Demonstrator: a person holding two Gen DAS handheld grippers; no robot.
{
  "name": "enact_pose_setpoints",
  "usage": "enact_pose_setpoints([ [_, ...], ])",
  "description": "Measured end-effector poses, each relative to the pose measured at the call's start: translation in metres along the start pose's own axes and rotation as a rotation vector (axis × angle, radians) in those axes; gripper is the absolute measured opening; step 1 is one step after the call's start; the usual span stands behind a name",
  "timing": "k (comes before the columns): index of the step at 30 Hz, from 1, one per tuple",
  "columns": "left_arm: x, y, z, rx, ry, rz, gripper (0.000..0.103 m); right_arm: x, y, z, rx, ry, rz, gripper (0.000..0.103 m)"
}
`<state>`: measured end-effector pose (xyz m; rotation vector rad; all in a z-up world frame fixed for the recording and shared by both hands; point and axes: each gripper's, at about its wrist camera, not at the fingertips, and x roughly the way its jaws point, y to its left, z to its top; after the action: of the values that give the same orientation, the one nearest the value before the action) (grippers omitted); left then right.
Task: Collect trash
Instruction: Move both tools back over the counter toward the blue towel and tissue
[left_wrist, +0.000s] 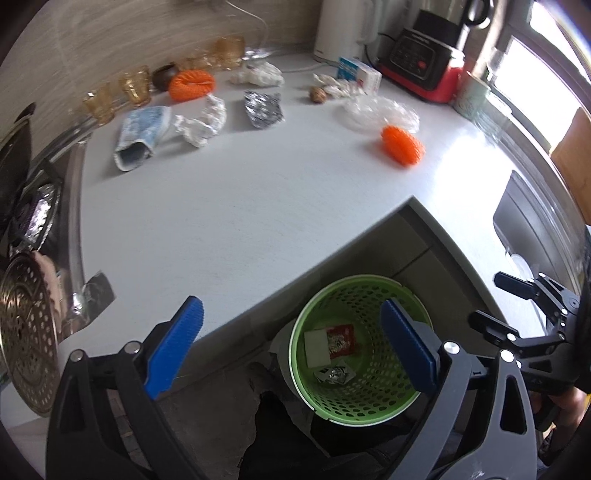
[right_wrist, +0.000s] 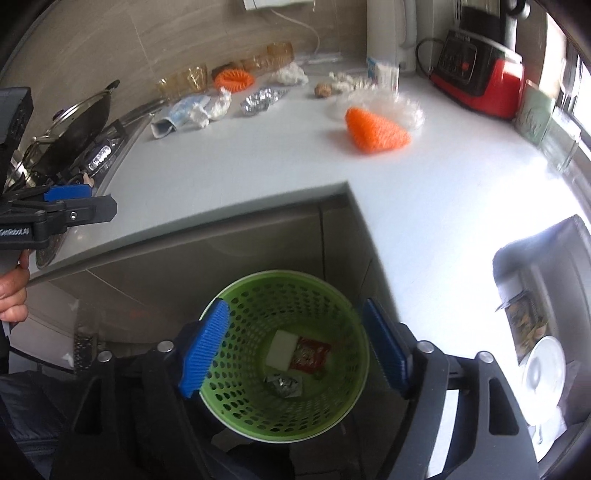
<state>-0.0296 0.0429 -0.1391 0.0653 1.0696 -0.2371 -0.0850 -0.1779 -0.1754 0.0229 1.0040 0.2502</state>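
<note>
Your right gripper (right_wrist: 295, 354) hung over the green bin (right_wrist: 284, 354), which sat on the floor below the tabletop (right_wrist: 258, 158) corner. Its blue fingers (right_wrist: 203, 354) stood wide apart with nothing between them, the bin's mouth framed in the gap. Your left gripper (left_wrist: 291, 347) was also wide and empty; its right finger lay over the bin's rim, its left finger over the tabletop edge.

Three pieces lay at the bin's bottom, straight below your right fingers: a white card (right_wrist: 282, 349), a red packet (right_wrist: 310, 354) touching it, and a small foil wad (right_wrist: 284, 386) nearer you. That much of the job looked done.

Most of it was left. Beyond both sets of fingers, across the tabletop, the closest item was an orange net (right_wrist: 376, 129), resting against a clear plastic wrap (right_wrist: 391, 107). Further off, toward the wall, lay a blue-white pouch (left_wrist: 142, 136), a crumpled white wrapper (left_wrist: 203, 125) touching it, a foil bag (left_wrist: 263, 109), a second orange net (left_wrist: 192, 85), a white tissue wad (left_wrist: 258, 74), a brownish lump (left_wrist: 317, 94) and more white scraps (left_wrist: 336, 85) beside a small box (left_wrist: 360, 74). Whether the box counted as trash I could not tell.

With both grippers free, the orange net looked like your easiest next reach for the right one.
</note>
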Motion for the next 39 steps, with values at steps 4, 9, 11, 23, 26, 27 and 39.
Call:
enact_pose_setpoints([
  [4,-0.008,0.007,0.001,-0.050,-0.025,0.028,0.094,-0.009,-0.004,0.003,-0.010,-0.023,0.004,0.079],
  [9,-0.016,0.018,0.002,-0.109,-0.058,0.059,0.095,-0.014,-0.006,0.010,-0.024,-0.041,-0.006,0.086],
  [11,-0.018,0.027,0.005,-0.130,-0.069,0.068,0.095,-0.015,-0.005,0.016,-0.033,-0.053,-0.003,0.088],
  [23,0.008,0.118,0.067,-0.217,-0.098,0.121,0.095,0.018,0.041,0.086,-0.048,-0.091,0.010,0.089],
  [26,0.022,0.143,0.093,-0.224,-0.099,0.113,0.095,0.034,0.062,0.112,-0.050,-0.106,0.035,0.089],
  [27,0.029,0.154,0.103,-0.230,-0.098,0.110,0.095,0.043,0.073,0.125,-0.055,-0.108,0.033,0.089],
  [39,0.112,0.235,0.189,-0.275,-0.053,0.040,0.095,0.139,0.155,0.234,-0.095,-0.089,0.063,0.089],
])
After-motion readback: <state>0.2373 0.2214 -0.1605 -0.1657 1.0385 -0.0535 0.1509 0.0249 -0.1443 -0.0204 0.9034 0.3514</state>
